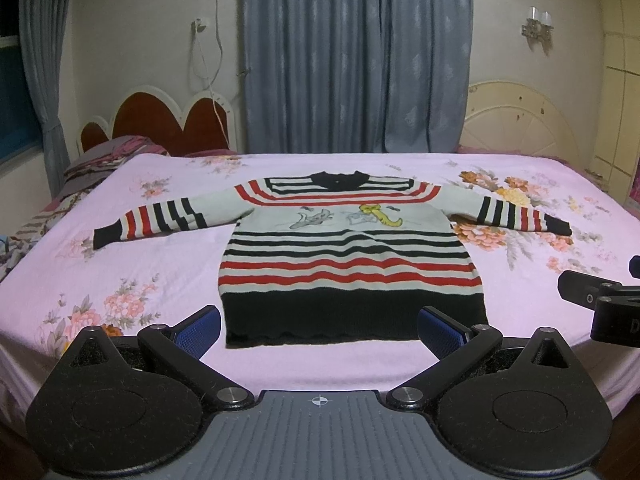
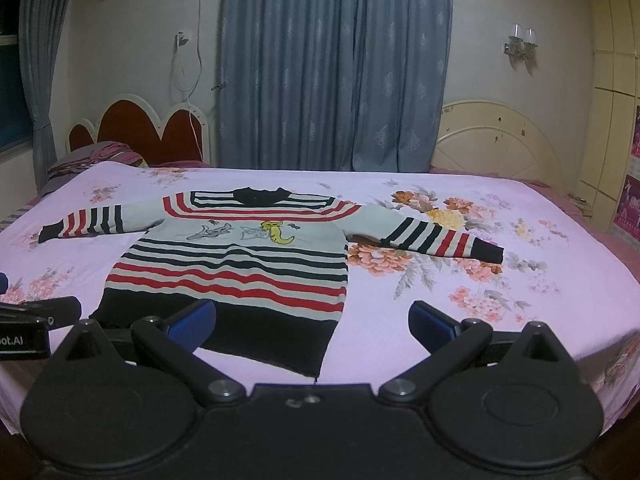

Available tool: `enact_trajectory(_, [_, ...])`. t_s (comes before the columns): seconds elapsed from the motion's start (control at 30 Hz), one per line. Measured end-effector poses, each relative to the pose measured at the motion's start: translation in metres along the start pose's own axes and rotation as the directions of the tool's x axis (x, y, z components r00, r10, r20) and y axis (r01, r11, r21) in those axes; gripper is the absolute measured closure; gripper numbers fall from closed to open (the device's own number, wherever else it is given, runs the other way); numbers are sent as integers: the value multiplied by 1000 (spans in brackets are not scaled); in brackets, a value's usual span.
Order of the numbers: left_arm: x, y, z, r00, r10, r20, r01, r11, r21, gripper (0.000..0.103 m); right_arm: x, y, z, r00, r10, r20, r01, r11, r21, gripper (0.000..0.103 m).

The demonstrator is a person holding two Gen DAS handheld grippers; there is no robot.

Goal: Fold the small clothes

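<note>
A small striped sweater (image 1: 348,256), white with red and black bands and a black hem, lies flat and face up on the pink floral bed sheet (image 1: 160,264), both sleeves spread sideways. It also shows in the right wrist view (image 2: 240,264). My left gripper (image 1: 320,334) is open and empty, hovering just in front of the hem. My right gripper (image 2: 312,326) is open and empty, above the hem's right corner. The right gripper also shows at the right edge of the left wrist view (image 1: 600,304).
The bed sheet (image 2: 440,320) covers a wide bed. Folded bedding (image 1: 108,156) lies at the far left by a red headboard (image 1: 160,120). Blue curtains (image 1: 352,56) hang behind. A cream headboard (image 1: 520,120) stands at the far right.
</note>
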State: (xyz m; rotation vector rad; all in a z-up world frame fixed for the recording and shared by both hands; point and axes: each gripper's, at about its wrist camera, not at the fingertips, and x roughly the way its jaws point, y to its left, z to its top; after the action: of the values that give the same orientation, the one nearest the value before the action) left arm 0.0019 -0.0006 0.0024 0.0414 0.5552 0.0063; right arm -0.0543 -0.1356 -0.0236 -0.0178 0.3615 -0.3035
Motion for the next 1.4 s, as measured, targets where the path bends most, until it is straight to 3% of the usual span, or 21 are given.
enact_trajectory(0.7, [65,12,31,999,-31,-12,31,1000,3,0,50,11,25,999,-39,-11,39,999,12,1])
enact_trajectory(1.07, [120,20,76,996,-91,6,91,995,43,0,96,23,57,996,-93,17,92,995,49,1])
enact_trajectory(1.2, [143,34,88,994,-106,-19,106,994,-5,0,113,31,67,994,-106,24,104,993,58,1])
enact_trajectory(1.27, [156,40,90,987,-154,-40,153,988,-31,0,121,35,71,992,-121,23,120,991,55,1])
enact_trajectory(1.4, [173,40,91,982,-183,-42,181,983,-36,0,135,35,75,989,-150,6,149,988,47,1])
